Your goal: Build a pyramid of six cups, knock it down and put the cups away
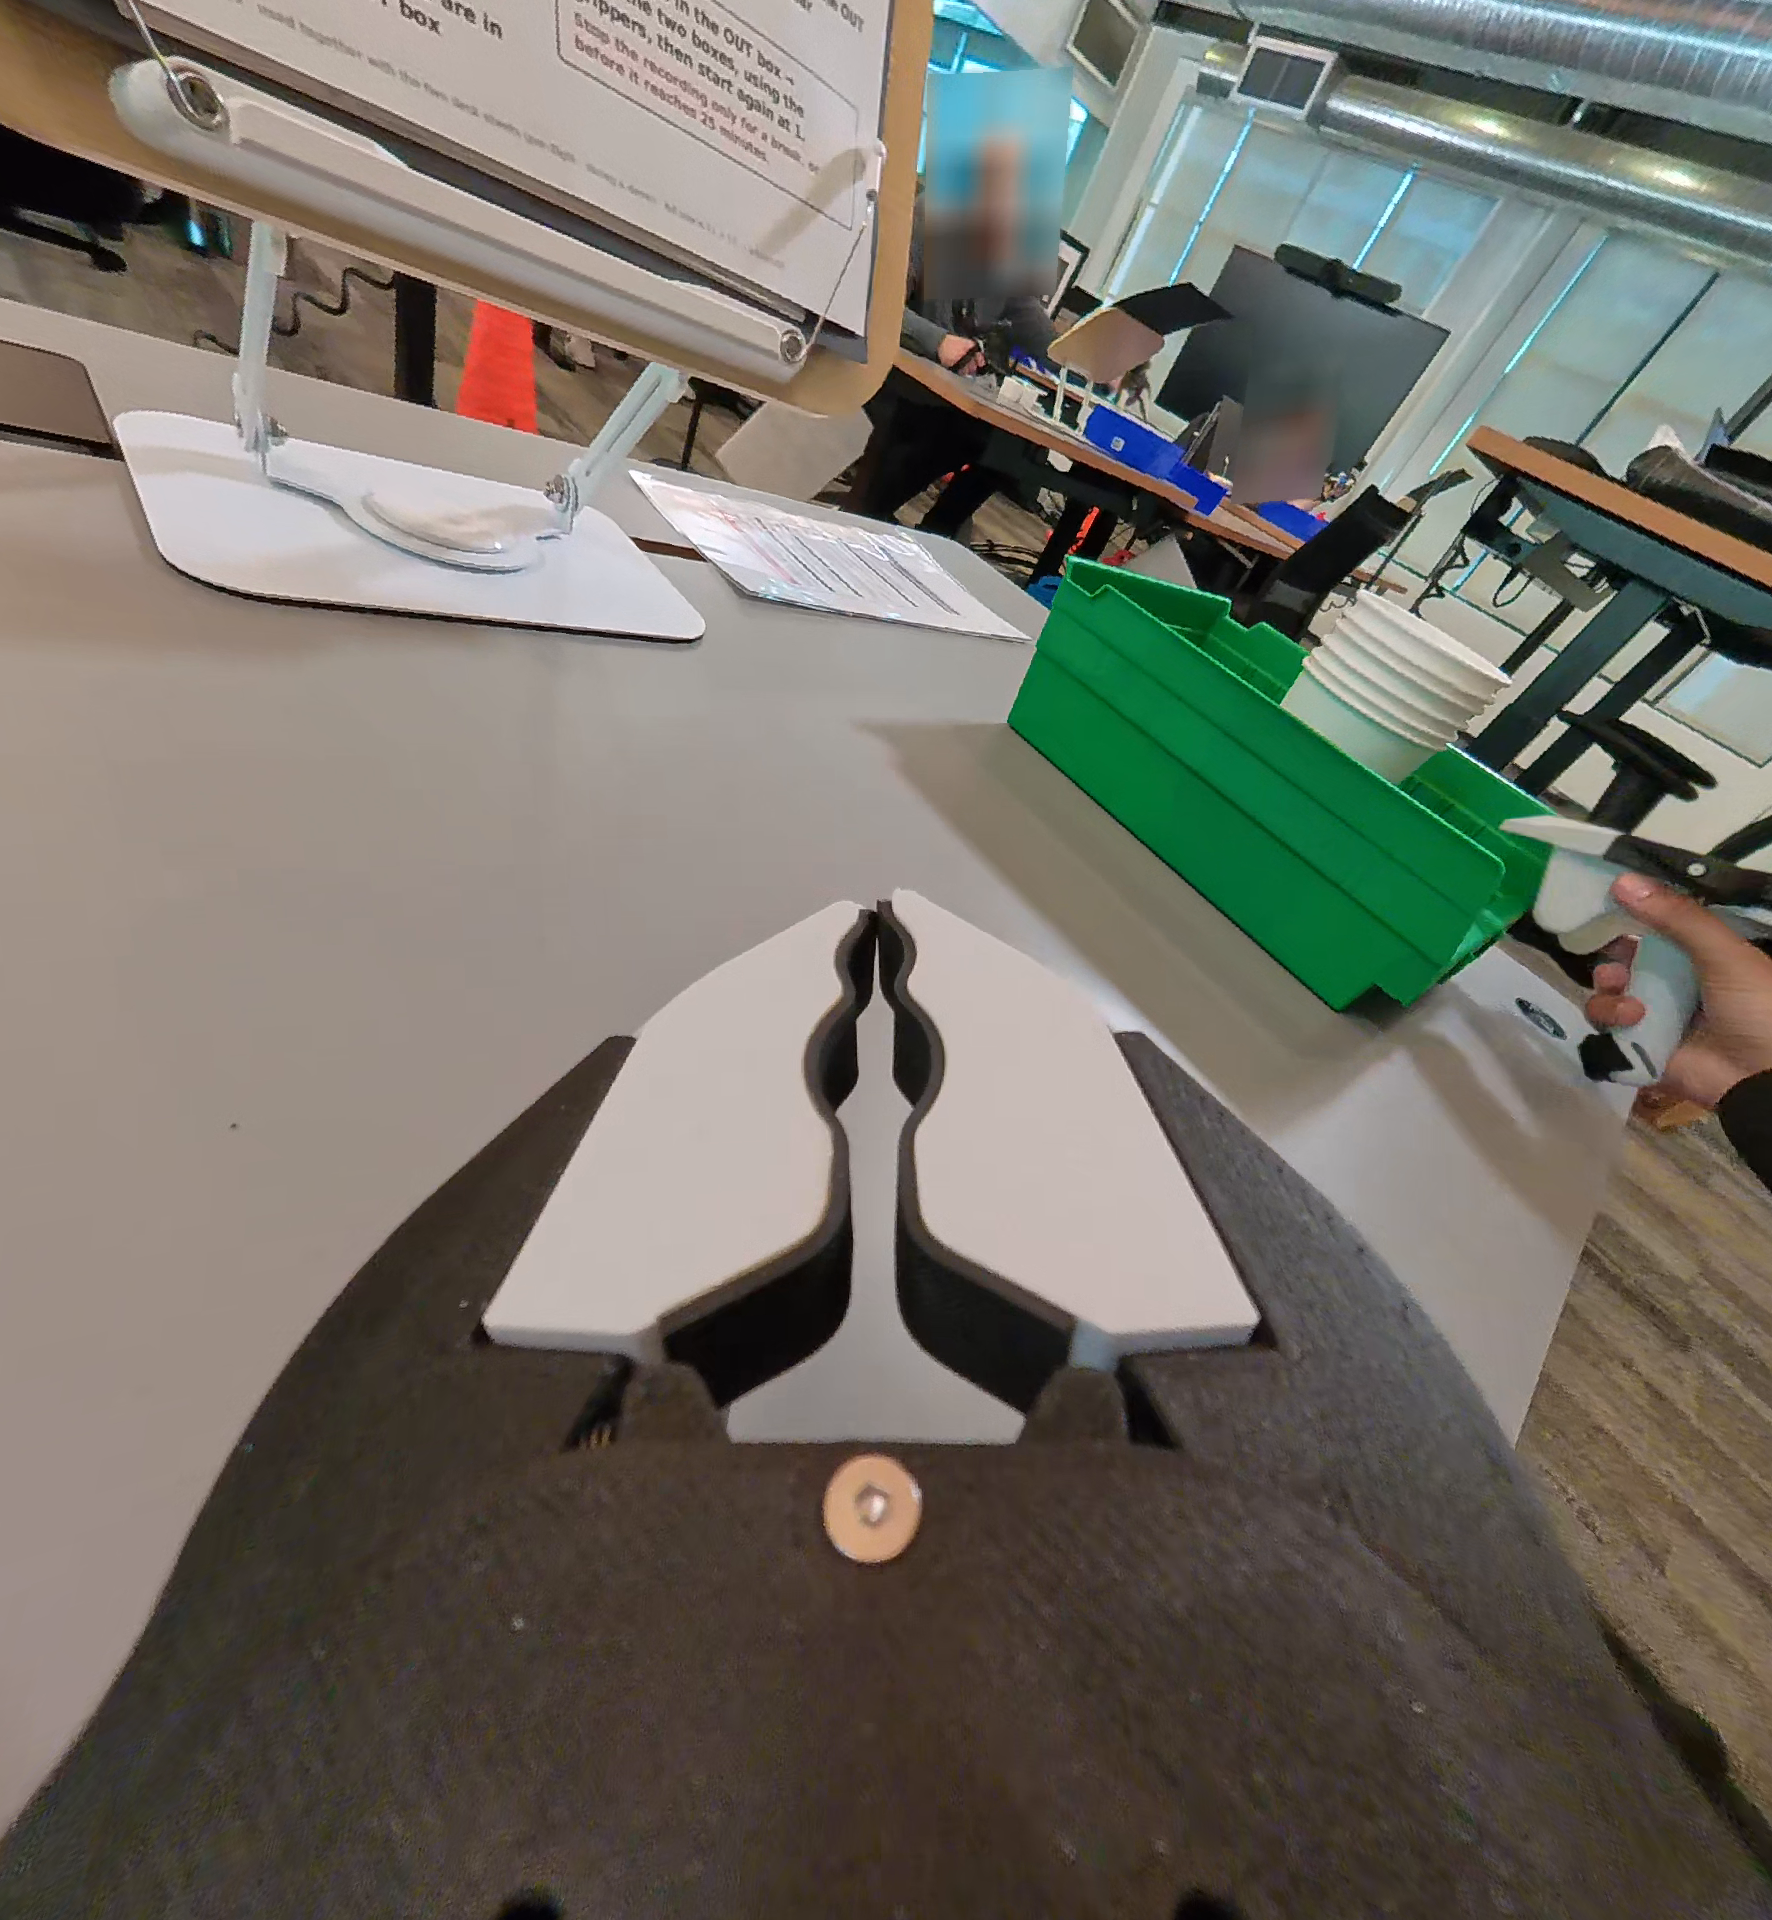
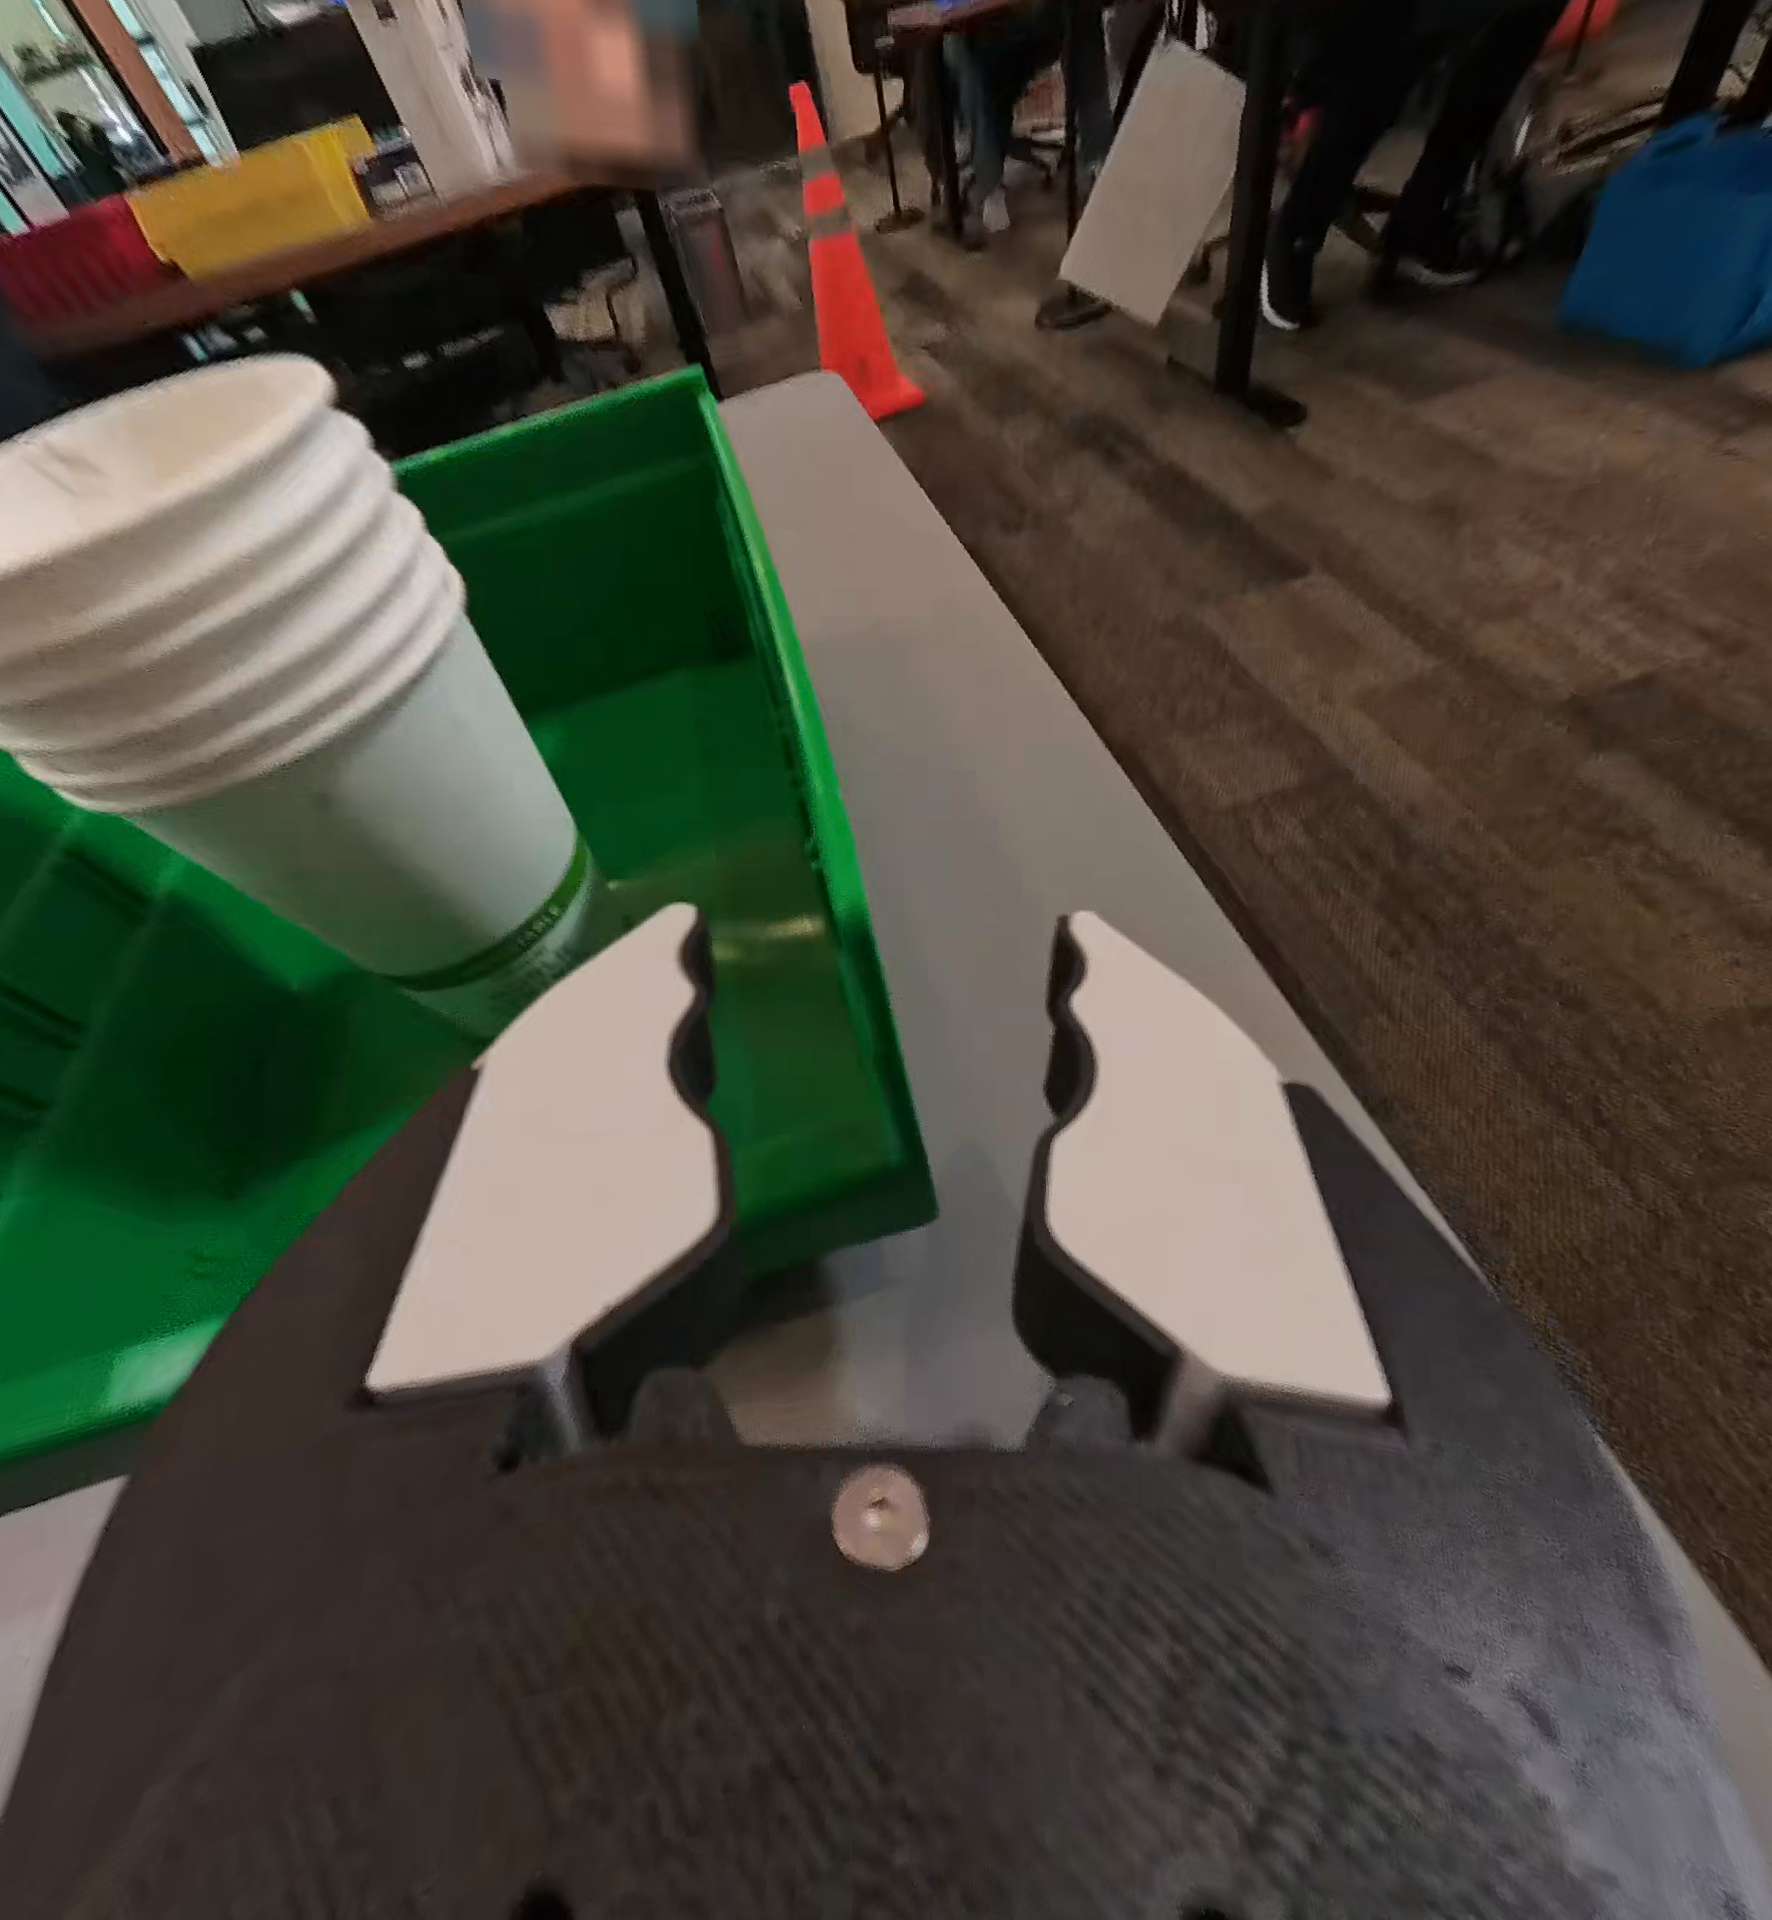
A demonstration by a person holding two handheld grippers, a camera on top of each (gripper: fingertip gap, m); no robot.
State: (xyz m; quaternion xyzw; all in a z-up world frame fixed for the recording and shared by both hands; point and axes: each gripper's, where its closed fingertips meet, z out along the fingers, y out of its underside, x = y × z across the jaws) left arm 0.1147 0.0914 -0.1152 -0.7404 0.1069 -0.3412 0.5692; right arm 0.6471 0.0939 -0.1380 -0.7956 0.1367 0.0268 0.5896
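Cups (image 2: 238,665) in green bin (image 2: 820,831) sit just left of spread right claw (image 2: 877,935).

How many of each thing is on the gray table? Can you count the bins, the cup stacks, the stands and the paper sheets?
Green bin: 1
Stack of white paper cups, standing in the bin: 1
White document stand: 1
Laminated sheet, lying flat on the table: 1
Total: 4 things
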